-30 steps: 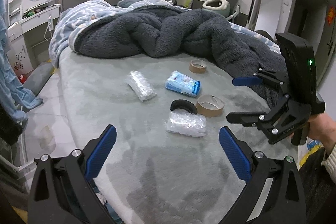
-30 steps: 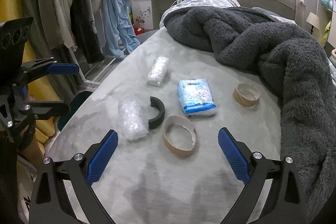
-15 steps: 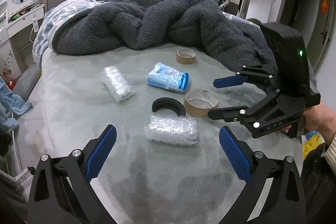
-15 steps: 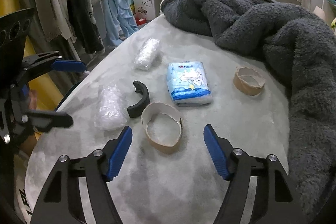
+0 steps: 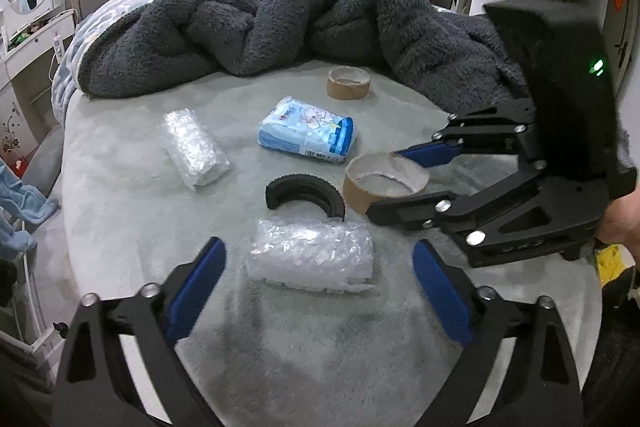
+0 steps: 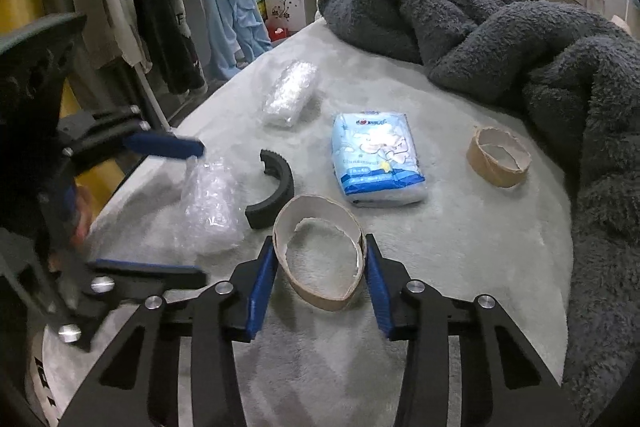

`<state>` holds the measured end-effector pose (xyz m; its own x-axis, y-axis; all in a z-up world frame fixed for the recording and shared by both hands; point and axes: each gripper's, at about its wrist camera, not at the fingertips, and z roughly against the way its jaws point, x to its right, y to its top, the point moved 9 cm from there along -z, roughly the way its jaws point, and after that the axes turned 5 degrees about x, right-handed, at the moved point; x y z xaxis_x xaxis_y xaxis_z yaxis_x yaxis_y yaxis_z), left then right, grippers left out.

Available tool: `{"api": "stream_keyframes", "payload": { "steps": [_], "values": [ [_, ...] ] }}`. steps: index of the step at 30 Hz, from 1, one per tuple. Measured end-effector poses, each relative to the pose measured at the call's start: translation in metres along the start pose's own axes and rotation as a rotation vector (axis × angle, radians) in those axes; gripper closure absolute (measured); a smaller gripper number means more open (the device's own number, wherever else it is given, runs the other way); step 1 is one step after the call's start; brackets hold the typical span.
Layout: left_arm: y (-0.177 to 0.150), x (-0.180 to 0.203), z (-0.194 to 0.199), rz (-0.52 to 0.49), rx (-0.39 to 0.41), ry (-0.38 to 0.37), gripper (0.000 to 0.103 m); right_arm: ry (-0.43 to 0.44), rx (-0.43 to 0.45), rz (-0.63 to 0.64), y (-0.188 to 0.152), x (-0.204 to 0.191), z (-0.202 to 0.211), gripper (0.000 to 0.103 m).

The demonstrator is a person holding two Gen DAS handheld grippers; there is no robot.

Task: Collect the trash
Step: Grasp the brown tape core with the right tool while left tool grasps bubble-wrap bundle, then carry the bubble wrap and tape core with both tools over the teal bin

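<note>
Cardboard tape ring (image 6: pixel 320 259), low centre of the right wrist view, sits squeezed between the right gripper (image 6: pixel 320 281) pads, whose jaws have just been closing. Left gripper (image 5: pixel 318 291) jaws, narrowing slightly, stand apart around a bubble-wrap bundle (image 5: pixel 312 255) on the grey bed (image 5: pixel 280 339).

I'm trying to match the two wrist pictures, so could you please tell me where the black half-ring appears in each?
Left wrist view: the black half-ring lies just below centre, between the nearer bubble-wrap bundle and the blue packet.
Right wrist view: it lies left of centre, beside the squeezed cardboard ring.
Shared landmark: the blue packet.
</note>
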<state>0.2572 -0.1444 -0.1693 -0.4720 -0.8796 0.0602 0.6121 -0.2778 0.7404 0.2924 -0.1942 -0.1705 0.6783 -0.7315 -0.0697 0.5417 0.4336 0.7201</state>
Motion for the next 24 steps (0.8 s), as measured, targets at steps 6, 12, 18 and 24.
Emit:
{"api": "stream_keyframes", "payload": {
  "steps": [6, 12, 18, 24],
  "values": [
    [-0.005, -0.001, -0.007, -0.007, -0.029, 0.028, 0.038, 0.0, 0.019, -0.022, 0.003, 0.0, 0.009, 0.06],
    [-0.005, 0.0, -0.003, -0.002, -0.033, 0.033, 0.04, -0.002, 0.03, -0.036, 0.001, 0.0, 0.015, 0.06],
    [-0.009, 0.002, 0.008, 0.007, -0.042, 0.032, 0.04, 0.001, 0.059, -0.077, 0.01, 0.001, 0.029, 0.06],
    [-0.011, -0.007, 0.026, 0.042, -0.033, 0.049, 0.04, -0.005, 0.071, -0.113, 0.019, -0.006, 0.038, 0.06]
  ]
}}
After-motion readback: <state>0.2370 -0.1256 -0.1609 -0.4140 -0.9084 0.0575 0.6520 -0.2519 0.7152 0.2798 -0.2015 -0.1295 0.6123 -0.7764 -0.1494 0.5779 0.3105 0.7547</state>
